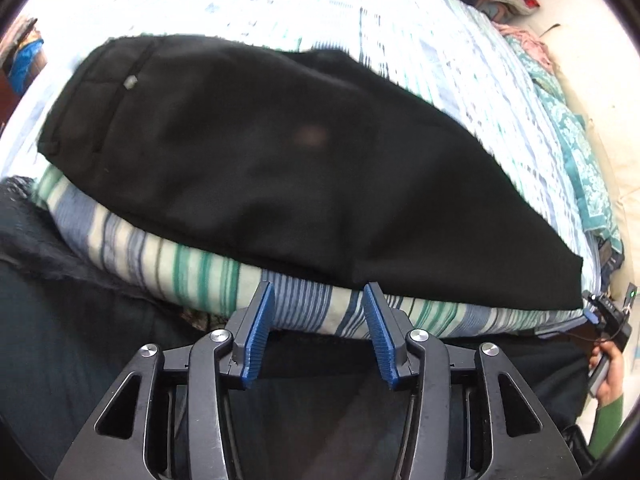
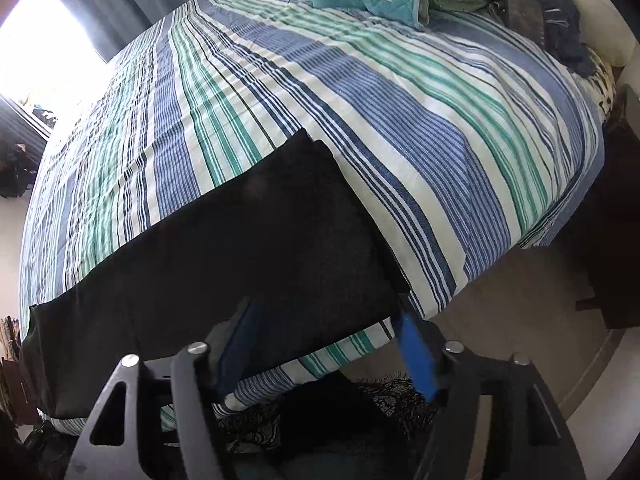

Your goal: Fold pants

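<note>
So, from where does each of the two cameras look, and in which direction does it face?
Left wrist: sits on the left tongs, open, facing the black pants across the striped bed; the person's right hand shows at right.
Right wrist: sits on the right tongs, open, facing the pants' leg end at the bed's edge.
Shared: pants, striped bed.

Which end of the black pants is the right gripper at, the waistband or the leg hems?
The leg hems. The right gripper straddles the plain, straight hem edge of the black pants; the waistband, with its seams and small tag, lies at the far end.
</note>
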Tool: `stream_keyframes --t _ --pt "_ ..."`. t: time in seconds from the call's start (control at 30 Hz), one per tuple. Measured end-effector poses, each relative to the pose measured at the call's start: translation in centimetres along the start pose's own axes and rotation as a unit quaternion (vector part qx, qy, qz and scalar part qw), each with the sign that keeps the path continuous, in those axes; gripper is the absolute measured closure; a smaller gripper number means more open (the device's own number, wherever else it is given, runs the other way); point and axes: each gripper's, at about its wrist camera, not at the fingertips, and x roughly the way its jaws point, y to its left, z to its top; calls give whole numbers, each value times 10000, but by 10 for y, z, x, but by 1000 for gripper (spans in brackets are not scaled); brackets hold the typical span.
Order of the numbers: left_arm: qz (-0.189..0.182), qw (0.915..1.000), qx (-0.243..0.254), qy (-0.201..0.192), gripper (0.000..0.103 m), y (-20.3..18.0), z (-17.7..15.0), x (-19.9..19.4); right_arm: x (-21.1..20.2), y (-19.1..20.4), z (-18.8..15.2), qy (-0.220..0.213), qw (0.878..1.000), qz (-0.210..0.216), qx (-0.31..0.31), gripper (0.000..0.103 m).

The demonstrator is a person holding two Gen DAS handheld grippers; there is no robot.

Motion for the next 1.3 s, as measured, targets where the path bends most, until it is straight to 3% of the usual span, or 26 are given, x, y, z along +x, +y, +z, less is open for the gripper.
stream_keyframes --t 0.03,0.1,0.13,0.2,0.3,0.37,0.4,0.43,0.47,0.5,0.53,0.57,0.67,0.7,0.73,0.83,0.9,0.97,1.03,1.07,1.1,1.2,1.3 --pt "61 9995 10 -307 31 2 8 -16 -13 2 -5 -284 9995 -110 -17 30" --pt "25 9961 -34 -884 13 7 31 -35 -38 12 -14 -927 9951 -333 -129 29" --pt "-32 9947 14 -1027 10 13 48 -35 -48 20 -17 -1184 9922 -357 -186 27" --pt "50 9939 326 -1051 10 6 87 -14 -58 38 -21 -1497 9883 -176 -245 18" --pt "622 9905 750 -966 14 6 129 36 -47 75 -19 -1460 9882 284 -373 16" --pt "1301 9849 842 -769 24 23 140 73 -28 96 -21 -1319 9879 707 -413 16" --pt "1834 9787 720 -572 32 39 137 85 -16 105 -23 -1215 9875 905 -440 16" --pt "2108 9755 455 -445 33 59 131 91 -3 113 -26 -1062 9882 1011 -449 16" --pt "1950 9792 126 -555 33 78 124 88 11 119 -32 -884 9900 1010 -439 16" --pt "1722 9819 -40 -789 42 91 112 79 24 123 -39 -714 9919 961 -415 16" --pt "1723 9808 -15 -917 50 96 105 74 35 124 -44 -542 9937 895 -392 16" --pt "1745 9797 108 -982 50 94 96 72 41 125 -48 -437 9949 814 -413 16" --pt "1928 9755 362 -999 36 81 81 66 42 130 -48 -449 9942 795 -571 8" --pt "2002 9738 310 -1032 24 74 79 61 45 129 -48 -428 9941 826 -550 7" --pt "1957 9738 245 -1128 20 69 76 54 46 128 -48 -439 9942 836 -522 7" --pt "1133 9839 445 -1312 18 41 70 45 45 128 -48 -502 9943 811 -473 6" --pt "774 9845 1008 -1210 13 9 64 49 39 130 -50 -657 9935 793 -482 6" --pt "774 9762 1733 -1050 11 -21 54 64 27 135 -55 -848 9895 986 -630 6" --pt "1084 9638 2310 -777 11 -41 40 90 21 145 -61 -867 9849 1223 -860 6" --pt "1235 9607 2378 -720 11 -43 36 100 22 152 -64 -808 9835 1274 -999 6" --pt "1207 9633 2250 -824 8 -41 35 100 25 157 -66 -715 9825 1290 -1138 6" --pt "866 9789 1748 -618 5 -27 48 99 38 163 -67 -460 9819 1253 -1341 6" --pt "901 9774 1787 -684 2 -21 45 97 41 146 -53 -366 9837 1396 -1073 6"
